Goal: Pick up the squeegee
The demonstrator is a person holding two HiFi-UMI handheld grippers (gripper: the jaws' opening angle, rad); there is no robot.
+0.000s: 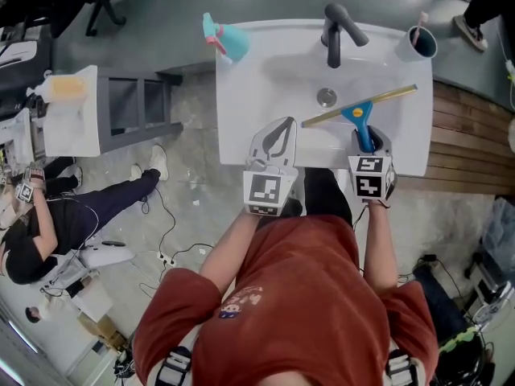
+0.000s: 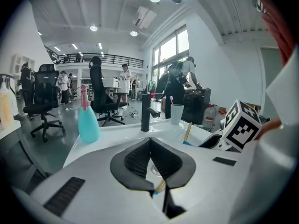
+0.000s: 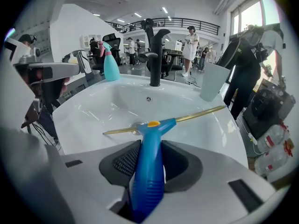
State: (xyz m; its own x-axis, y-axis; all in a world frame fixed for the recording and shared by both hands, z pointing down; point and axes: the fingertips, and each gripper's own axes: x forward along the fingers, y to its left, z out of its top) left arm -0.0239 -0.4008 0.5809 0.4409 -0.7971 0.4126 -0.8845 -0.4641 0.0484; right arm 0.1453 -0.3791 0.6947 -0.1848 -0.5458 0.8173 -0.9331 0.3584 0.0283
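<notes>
The squeegee has a blue handle [image 3: 149, 171] and a long brass-coloured blade [image 3: 196, 115]. In the head view its blade [image 1: 386, 96] slants across the white sink basin [image 1: 249, 87] close to the drain [image 1: 326, 96]. My right gripper [image 1: 366, 139] is at the sink's front edge, its dark pads [image 3: 184, 164] pressed on both sides of the handle. My left gripper [image 1: 278, 129] hovers over the front left of the basin, jaws shut with nothing between them; its fingertips [image 2: 150, 141] meet in the left gripper view.
A black faucet [image 1: 336, 30] stands at the back of the sink, a teal spray bottle [image 1: 225, 40] at the back left corner, and a cup with a toothbrush [image 1: 420, 43] at the back right. A white cabinet [image 1: 72, 111] is to the left; a person sits on the floor [image 1: 48, 223].
</notes>
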